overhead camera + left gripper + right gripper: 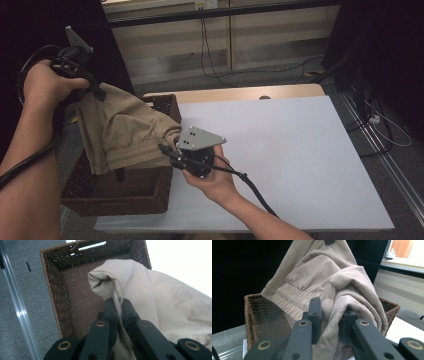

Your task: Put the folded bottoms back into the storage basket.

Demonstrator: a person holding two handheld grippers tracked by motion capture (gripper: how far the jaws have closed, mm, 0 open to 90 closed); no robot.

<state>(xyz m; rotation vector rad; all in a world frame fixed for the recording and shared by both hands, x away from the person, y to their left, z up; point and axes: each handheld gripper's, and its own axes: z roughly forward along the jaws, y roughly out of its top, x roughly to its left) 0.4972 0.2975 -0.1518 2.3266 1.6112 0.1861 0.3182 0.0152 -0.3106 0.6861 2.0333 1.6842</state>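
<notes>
Beige garment (125, 132) lifted above the wicker basket (120, 192), not yet clear. Left gripper (92, 87) fingers clamp its upper edge, right gripper (172, 150) fingers pinch its waistband. Remaining: set it on the worktop (300, 160) beside basket.

Black claw (119, 312) jaws, brass-ringed screws, grey three-cornered plate (200, 138), black cable (250, 182)

A beige garment (125, 131) hangs stretched between the left gripper (95, 90), raised up and to the left, and the right gripper (170, 150), lower at the cloth's bunched end. Under both sits a brown wicker basket (120, 192) on the white table (300, 160).
</notes>
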